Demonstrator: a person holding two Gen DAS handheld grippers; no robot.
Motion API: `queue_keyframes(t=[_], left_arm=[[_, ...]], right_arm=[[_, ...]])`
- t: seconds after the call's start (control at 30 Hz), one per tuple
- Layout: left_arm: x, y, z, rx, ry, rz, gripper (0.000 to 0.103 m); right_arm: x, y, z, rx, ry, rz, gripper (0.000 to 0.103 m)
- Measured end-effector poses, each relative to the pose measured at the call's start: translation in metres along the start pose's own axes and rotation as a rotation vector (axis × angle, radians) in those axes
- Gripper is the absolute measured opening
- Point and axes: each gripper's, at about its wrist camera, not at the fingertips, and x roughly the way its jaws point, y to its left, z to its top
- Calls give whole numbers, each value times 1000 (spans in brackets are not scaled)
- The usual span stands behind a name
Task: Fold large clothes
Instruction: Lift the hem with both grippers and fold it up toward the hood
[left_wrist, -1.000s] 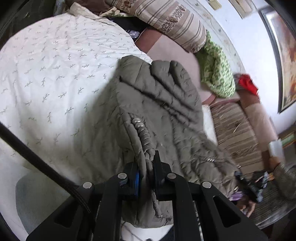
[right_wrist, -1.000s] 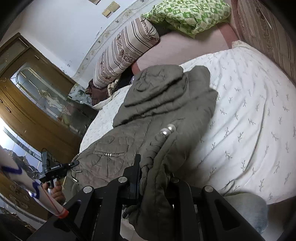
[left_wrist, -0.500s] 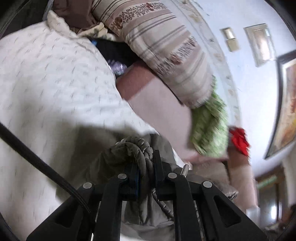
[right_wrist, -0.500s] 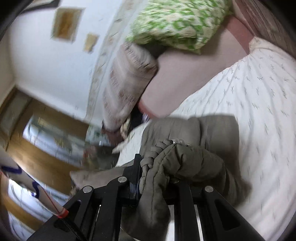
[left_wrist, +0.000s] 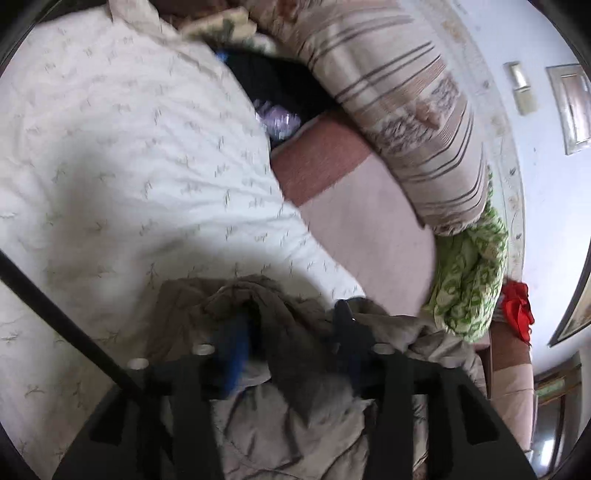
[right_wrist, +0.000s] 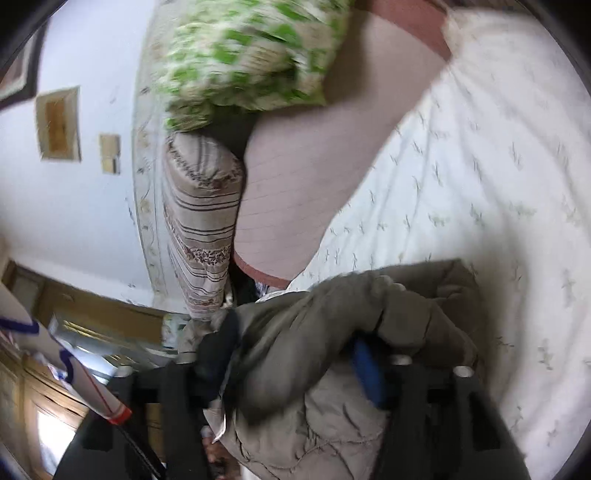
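A grey-olive quilted jacket lies bunched on the white leaf-print bedspread. My left gripper hangs just over the jacket's far edge. Its jaws are opening, with a loose fold of fabric lying between them and the pads off it. In the right wrist view the jacket bulges up between the fingers of my right gripper. These jaws are opening wide too, and the blue pad stands clear of the cloth. Most of the jacket is hidden below both grippers.
At the head of the bed a striped pillow and a green patterned cloth rest on a pink sheet. A red cloth lies further right. A black cable crosses the left side. A wooden wardrobe stands left.
Both grippers carried the jacket's edge forward over the rest of it, toward the pillows. Both went from shut on the fabric to jaws apart, and the fold has slumped onto the bed.
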Motion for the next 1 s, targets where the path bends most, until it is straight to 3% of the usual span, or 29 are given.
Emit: queue_keyframes(t=[0.07, 0.2, 0.27, 0.37, 0.47, 0.57, 0.63, 0.7, 0.9, 1.0], left_arm=[[-16, -12, -6, 57, -73, 28, 69], [-41, -49, -35, 261, -188, 158, 69], [-45, -68, -58, 353, -230, 194, 69], [-33, -96, -87, 484, -248, 271, 69], [-3, -114, -116, 631, -213, 350, 69], [30, -110, -127, 698, -173, 463, 70], [58, -95, -120, 694, -133, 552, 70], [74, -79, -112, 641, -85, 564, 74], [72, -64, -97, 555, -48, 558, 76], [41, -78, -104, 528, -149, 504, 75]], right_arm=[[-16, 19, -6, -103, -45, -47, 91], [-26, 45, -27, -260, -107, -176, 91], [-23, 60, -40, -349, -100, -190, 91], [0, 88, -66, -502, -43, -185, 91], [31, 94, -91, -586, 28, -211, 90], [73, 86, -106, -670, 99, -342, 86], [94, 67, -104, -692, 102, -494, 86], [103, 49, -95, -670, 108, -555, 86], [108, 20, -76, -566, 176, -595, 85], [77, 43, -72, -539, 113, -521, 83]])
